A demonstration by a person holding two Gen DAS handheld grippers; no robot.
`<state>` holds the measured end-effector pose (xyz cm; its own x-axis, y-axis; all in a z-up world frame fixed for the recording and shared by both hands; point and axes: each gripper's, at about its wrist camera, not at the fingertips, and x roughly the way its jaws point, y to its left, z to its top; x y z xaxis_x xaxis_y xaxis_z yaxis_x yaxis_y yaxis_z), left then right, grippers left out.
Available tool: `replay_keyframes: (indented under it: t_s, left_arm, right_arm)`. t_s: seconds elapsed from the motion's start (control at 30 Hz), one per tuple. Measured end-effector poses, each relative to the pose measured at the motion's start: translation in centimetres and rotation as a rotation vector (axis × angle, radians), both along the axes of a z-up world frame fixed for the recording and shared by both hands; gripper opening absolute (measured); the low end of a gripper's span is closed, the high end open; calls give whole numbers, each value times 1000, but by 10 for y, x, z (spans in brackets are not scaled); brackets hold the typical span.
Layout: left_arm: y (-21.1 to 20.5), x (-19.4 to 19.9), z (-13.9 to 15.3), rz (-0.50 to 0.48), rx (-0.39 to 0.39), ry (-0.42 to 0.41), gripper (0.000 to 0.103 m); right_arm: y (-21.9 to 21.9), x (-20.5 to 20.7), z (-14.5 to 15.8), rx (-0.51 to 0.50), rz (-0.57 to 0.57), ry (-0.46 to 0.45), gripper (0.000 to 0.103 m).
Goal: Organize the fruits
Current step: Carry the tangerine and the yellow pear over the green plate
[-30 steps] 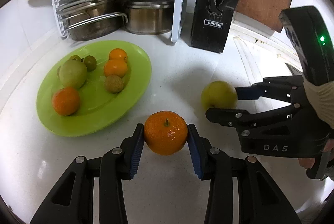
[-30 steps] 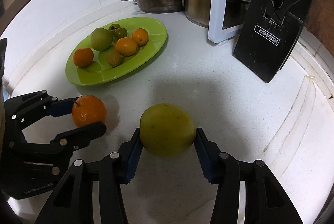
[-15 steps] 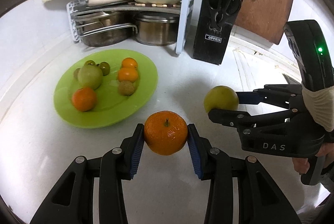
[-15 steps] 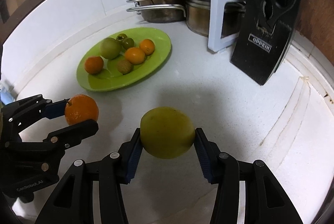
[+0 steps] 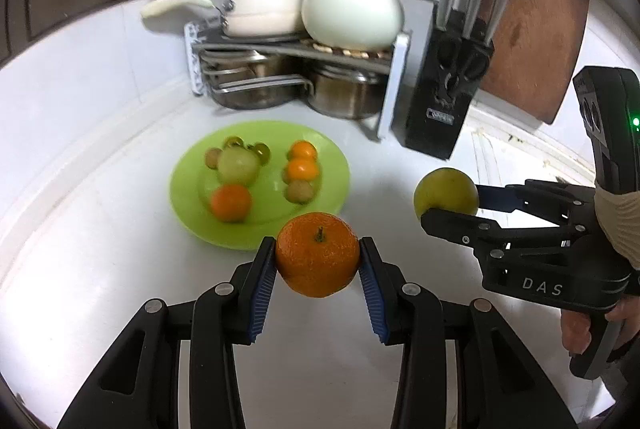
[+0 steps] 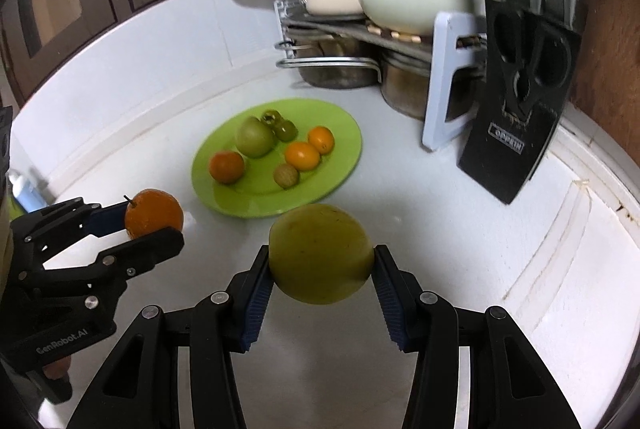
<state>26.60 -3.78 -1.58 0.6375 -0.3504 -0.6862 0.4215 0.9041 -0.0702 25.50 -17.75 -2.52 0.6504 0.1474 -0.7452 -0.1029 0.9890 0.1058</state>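
Fruits are split between a green plate (image 5: 188, 205) and the two tongs held above the white counter (image 5: 100, 269). On the plate, going left to right in the left wrist view, lie a small orange (image 5: 231, 203) with a pale green fruit (image 5: 238, 165) behind it, a few small green ones around that, then two little oranges (image 5: 303, 161) and a brownish round fruit (image 5: 299, 191). Nearer the camera, the left gripper (image 5: 318, 261) pinches a mandarin (image 5: 318, 255) between its blue pads (image 5: 262, 293), stem upward, clear of the counter and in front of the plate's near rim. Further right, the right gripper (image 5: 450, 205) clamps a yellow-green fruit (image 5: 446, 193) at its fingertips, to the right of the plate and apart from it. In the right wrist view that same fruit (image 6: 322, 253) sits squarely between the pads, raised off the counter, with the plate beyond it. Behind stand a pot rack (image 5: 296, 49) and a black knife block (image 5: 444, 97).
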Motion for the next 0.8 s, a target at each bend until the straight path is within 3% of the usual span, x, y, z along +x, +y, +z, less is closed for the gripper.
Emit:
replay_keyframes:
  t_s: [0.8]
  left_arm:
    - [43,26,54,95,-15,-119,41]
  right_arm:
    - [36,35,53,0,42,-134,50]
